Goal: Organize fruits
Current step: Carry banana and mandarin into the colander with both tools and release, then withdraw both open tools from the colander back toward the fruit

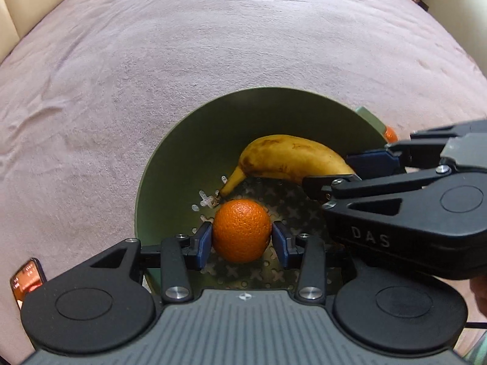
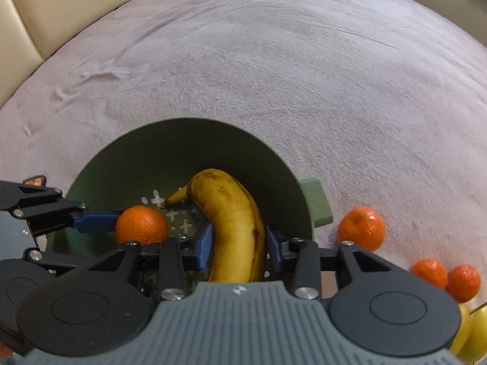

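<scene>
Fruits are being gathered into the green basket (image 1: pixel 158 164), a deep colander-like tub with cross-shaped holes in its floor, which sits on a pinkish fabric surface (image 1: pixel 182 60), probably a bed or a covered couch. Both grippers reach down into it at once, each carrying one piece.

Left gripper (image 1: pixel 242 240) has its jaws partly closed, the blue pads pressed against either side of an orange (image 1: pixel 241 230), gripped across its widest part so the round fruit cannot roll out. The orange hangs low over the perforated floor, near the banana's stem; whether it already rests on the floor I cannot tell.

Right gripper (image 2: pixel 239 243) has its jaws narrowly set around a banana (image 2: pixel 234 222), pinching it across the body near the middle, which keeps the long fruit balanced. The banana's stem end points down toward the basket floor, and its curve lies along the far wall, likely so that it leaves room beside it for the orange.

Outside the basket, on the right, more fruit waits on the fabric: three small oranges (image 2: pixel 361 228) and a couple of yellow-green fruits (image 2: pixel 468 331) at the frame's edge. Judging by these, sorting is well short of done; releasing both held pieces seems the step in hand.
</scene>
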